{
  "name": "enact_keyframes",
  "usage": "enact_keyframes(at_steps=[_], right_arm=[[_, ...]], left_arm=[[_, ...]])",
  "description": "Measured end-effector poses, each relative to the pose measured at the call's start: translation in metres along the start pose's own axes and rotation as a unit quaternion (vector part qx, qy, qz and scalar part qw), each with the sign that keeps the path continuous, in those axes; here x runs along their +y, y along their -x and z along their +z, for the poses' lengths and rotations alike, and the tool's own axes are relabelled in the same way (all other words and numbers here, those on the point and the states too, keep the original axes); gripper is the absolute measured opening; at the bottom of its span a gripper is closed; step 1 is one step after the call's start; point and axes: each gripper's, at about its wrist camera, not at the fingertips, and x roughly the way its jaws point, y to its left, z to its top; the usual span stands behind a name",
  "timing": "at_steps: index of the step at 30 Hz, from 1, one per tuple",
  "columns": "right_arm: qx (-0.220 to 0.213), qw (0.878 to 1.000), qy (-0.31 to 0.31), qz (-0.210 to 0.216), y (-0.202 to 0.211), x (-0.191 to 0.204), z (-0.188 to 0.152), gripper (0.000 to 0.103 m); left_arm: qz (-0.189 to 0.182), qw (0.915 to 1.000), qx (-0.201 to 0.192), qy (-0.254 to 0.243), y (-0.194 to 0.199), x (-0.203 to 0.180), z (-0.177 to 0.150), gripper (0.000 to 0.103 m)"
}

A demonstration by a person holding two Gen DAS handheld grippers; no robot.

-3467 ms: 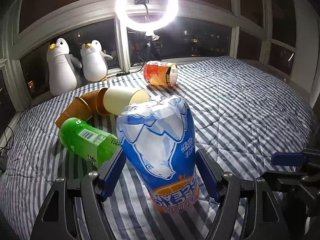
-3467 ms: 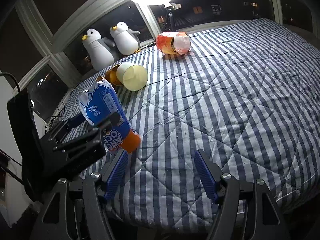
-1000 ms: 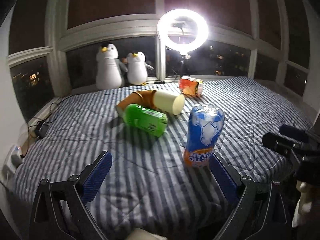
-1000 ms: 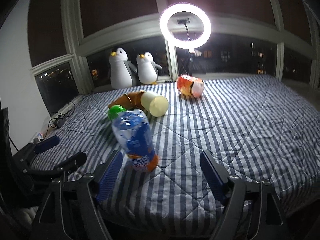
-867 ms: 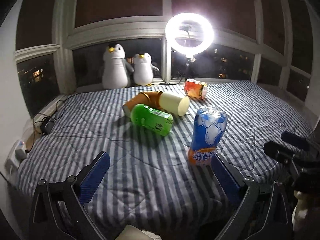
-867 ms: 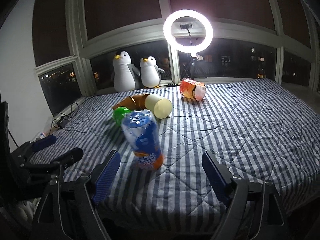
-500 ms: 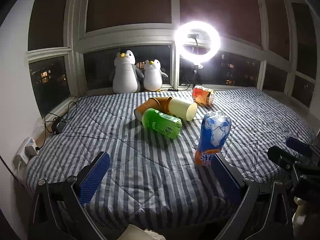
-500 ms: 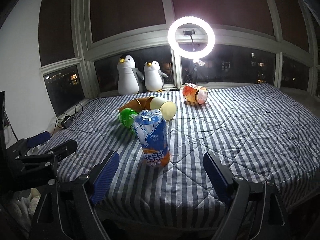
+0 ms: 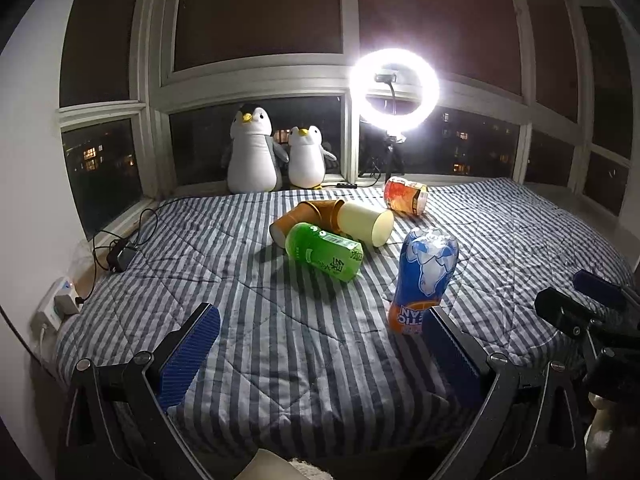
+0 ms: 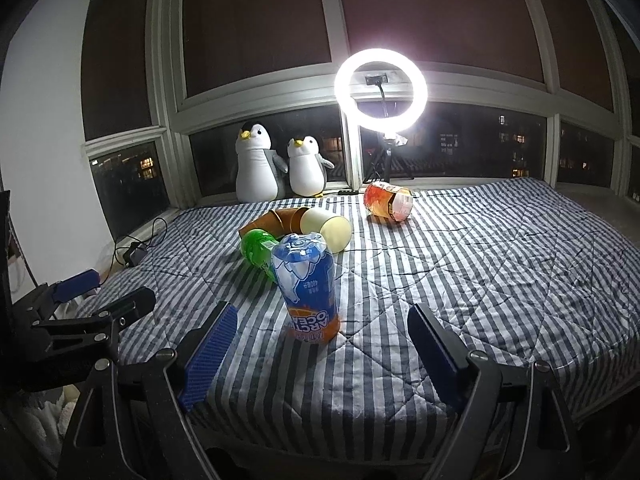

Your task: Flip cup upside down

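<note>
At the bottom of each view, the left gripper [image 9: 320, 344] and right gripper [image 10: 322, 340] hang level over the near edge of the bed [image 9: 280, 344], ribbed blue pads spread wide, holding nothing. Between them, in mid-frame, the glossy blue cup [image 10: 307, 286] stands upside down on the quilted stripes, long axis vertical, orange printed end down. Farther back, above centre, lie a green cup [image 9: 324, 250] and paper cups [image 9: 352, 220].
</note>
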Motion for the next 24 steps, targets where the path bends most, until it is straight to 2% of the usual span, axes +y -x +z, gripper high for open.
enact_keyframes(at_steps=[24], right_arm=[[0.001,1.0,-0.002,-0.001,-0.0024,-0.0006,-0.0022,0.086]], left_arm=[[-0.003,1.0,0.001,0.002,0.001,0.0008,0.0023,0.102]])
